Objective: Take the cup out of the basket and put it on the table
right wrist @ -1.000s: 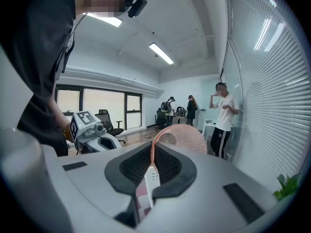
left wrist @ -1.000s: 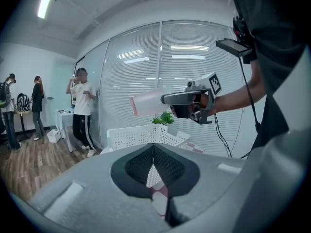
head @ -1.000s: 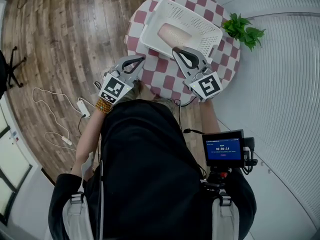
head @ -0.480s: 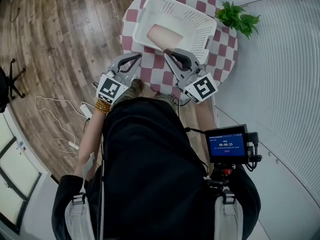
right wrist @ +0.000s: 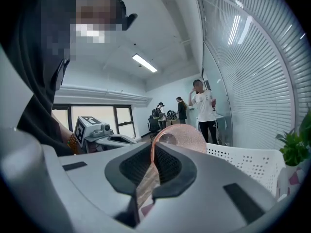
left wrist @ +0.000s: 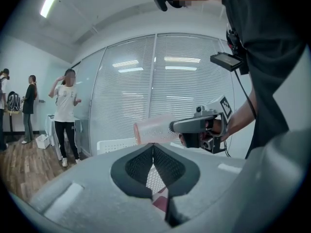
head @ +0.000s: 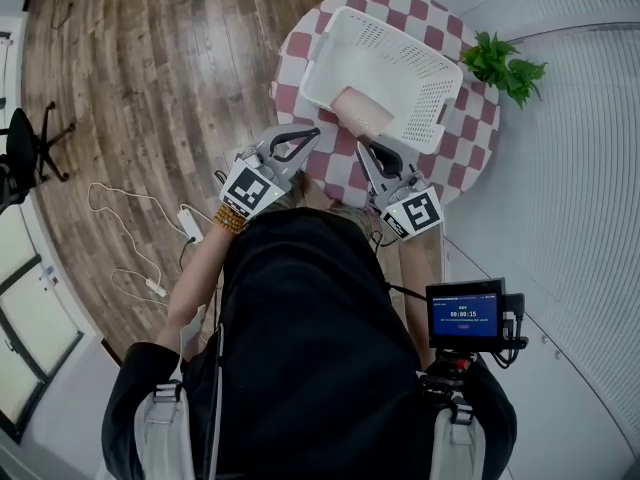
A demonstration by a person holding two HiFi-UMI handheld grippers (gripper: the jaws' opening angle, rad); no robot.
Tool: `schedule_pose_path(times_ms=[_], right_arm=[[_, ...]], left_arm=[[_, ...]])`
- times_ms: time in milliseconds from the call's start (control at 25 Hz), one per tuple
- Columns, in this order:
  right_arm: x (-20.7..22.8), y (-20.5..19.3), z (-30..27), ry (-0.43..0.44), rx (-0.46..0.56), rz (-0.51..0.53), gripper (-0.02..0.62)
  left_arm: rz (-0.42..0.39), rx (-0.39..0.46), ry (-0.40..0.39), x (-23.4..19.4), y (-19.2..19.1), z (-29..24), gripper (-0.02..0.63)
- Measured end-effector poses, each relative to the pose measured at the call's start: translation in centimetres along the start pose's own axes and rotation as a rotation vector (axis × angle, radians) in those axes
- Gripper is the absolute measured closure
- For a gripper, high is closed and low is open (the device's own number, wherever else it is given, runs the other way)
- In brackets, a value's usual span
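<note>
A translucent pink cup (head: 362,111) hangs on its side over the near rim of the white perforated basket (head: 400,68). My right gripper (head: 364,142) is shut on the cup's rim, one wall of the cup (right wrist: 180,137) pinched between the pads. From the left gripper view, the cup (left wrist: 153,130) sticks out sideways from the right gripper (left wrist: 197,126), above the basket. My left gripper (head: 312,131) hovers over the table's near left edge. It is shut, its pads (left wrist: 153,152) meet, and it holds nothing.
The basket sits on a small round table with a red-and-white checked cloth (head: 300,43). A potted green plant (head: 505,66) stands at the table's far right by the blinds. Cables and a power strip (head: 188,223) lie on the wooden floor at left. People stand in the room's background (left wrist: 65,115).
The right gripper has drawn back toward me with the cup, from the middle of the basket to its near rim. The left gripper has stayed at the table's near edge.
</note>
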State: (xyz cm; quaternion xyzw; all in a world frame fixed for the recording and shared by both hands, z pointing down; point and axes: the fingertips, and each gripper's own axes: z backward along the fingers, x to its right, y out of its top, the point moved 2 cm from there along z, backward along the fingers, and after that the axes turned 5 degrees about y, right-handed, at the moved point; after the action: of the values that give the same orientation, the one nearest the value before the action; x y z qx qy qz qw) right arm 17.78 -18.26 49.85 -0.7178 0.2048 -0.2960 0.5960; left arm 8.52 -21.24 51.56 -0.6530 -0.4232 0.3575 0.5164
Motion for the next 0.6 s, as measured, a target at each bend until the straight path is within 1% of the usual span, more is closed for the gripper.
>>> schedule_pose_path(times_ms=[240,600], right_arm=[[0.1,-1.6,0.1,-0.024,0.002,-0.039,0.572],[0.2,-2.1,0.3,-0.027,0.003,-0.055,0.572]], left_arm=[[0.008,-0.003,-0.020,0.3,-0.3,-0.1,0.600],[0.012,0.001,-0.028,0.6,-0.3,-0.2,0.600]])
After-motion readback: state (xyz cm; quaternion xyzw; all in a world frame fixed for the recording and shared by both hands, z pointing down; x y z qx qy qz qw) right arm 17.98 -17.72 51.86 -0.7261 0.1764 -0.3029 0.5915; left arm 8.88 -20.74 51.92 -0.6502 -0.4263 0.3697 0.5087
